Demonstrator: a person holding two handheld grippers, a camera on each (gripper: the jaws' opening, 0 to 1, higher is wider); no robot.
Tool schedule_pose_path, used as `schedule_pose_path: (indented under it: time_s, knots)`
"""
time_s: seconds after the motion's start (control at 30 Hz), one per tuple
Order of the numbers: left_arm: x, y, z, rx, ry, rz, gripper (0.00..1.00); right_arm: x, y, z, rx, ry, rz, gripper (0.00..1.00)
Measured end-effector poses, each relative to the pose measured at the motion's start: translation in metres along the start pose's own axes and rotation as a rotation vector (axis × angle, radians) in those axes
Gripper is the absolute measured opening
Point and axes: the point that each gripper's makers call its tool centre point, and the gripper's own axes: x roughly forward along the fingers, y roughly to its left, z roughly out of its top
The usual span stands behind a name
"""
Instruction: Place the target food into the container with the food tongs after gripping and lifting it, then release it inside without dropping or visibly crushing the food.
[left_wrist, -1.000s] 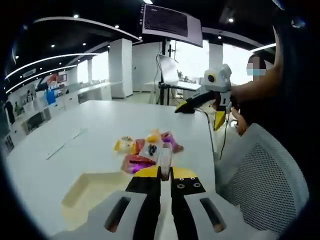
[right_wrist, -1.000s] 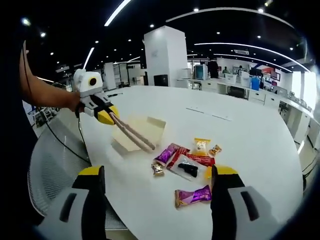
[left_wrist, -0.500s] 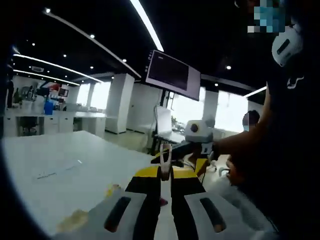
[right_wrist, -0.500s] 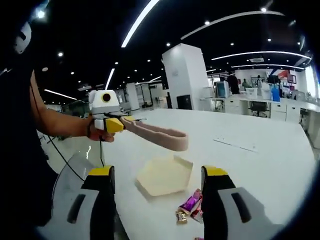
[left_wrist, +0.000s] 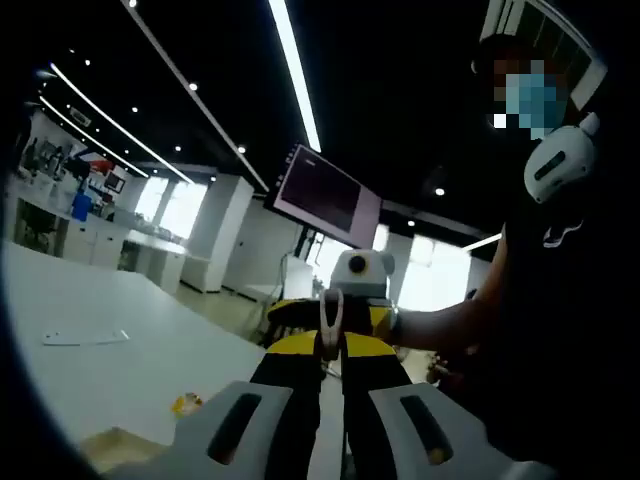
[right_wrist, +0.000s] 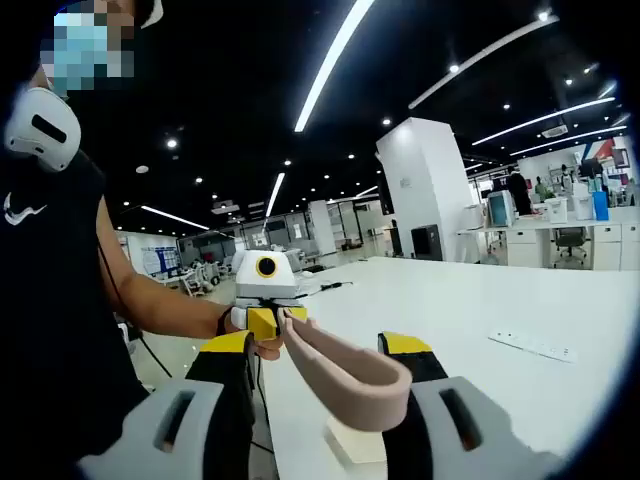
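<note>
In the left gripper view my left gripper (left_wrist: 331, 345) has its jaws pressed together on the food tongs (left_wrist: 330, 318), whose pale looped end stands up just past my yellow tips. Below left lies the white table (left_wrist: 110, 350), with one yellow-wrapped snack (left_wrist: 186, 404) near its lower edge and a beige corner of the container (left_wrist: 110, 446) beside it; any print on the wrapper is too blurred to read. A dark monitor (left_wrist: 325, 198) hangs beyond, its screen text too small to read. My right gripper (left_wrist: 358, 290) faces me, just behind the tongs.

In the right gripper view my right gripper (right_wrist: 318, 350) stands with jaws spread wide, nothing between the pads themselves. The tongs (right_wrist: 345, 370) reach in from my left gripper (right_wrist: 265, 300) and loop between my jaws. The table (right_wrist: 500, 320) runs open to the right; the container (right_wrist: 350, 440) peeks out under the tongs.
</note>
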Motion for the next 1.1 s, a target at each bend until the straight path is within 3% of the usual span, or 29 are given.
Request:
schedule_pose_path:
  time_s: [0.5,0.7,1.1]
  knots:
    - [0.009,-0.016,0.003,0.017,-0.013,-0.043,0.02,0.018,0.022,0.01,0.015,-0.019,0.074,0.28]
    - [0.009,-0.02,-0.003,0.012,0.015,-0.06,0.03,0.019,0.027,0.006,0.031,-0.007,0.093,0.2]
    - [0.005,-0.022,-0.014,0.048,0.088,-0.066,0.04,0.02,0.036,-0.007,0.04,0.054,0.127,0.17]
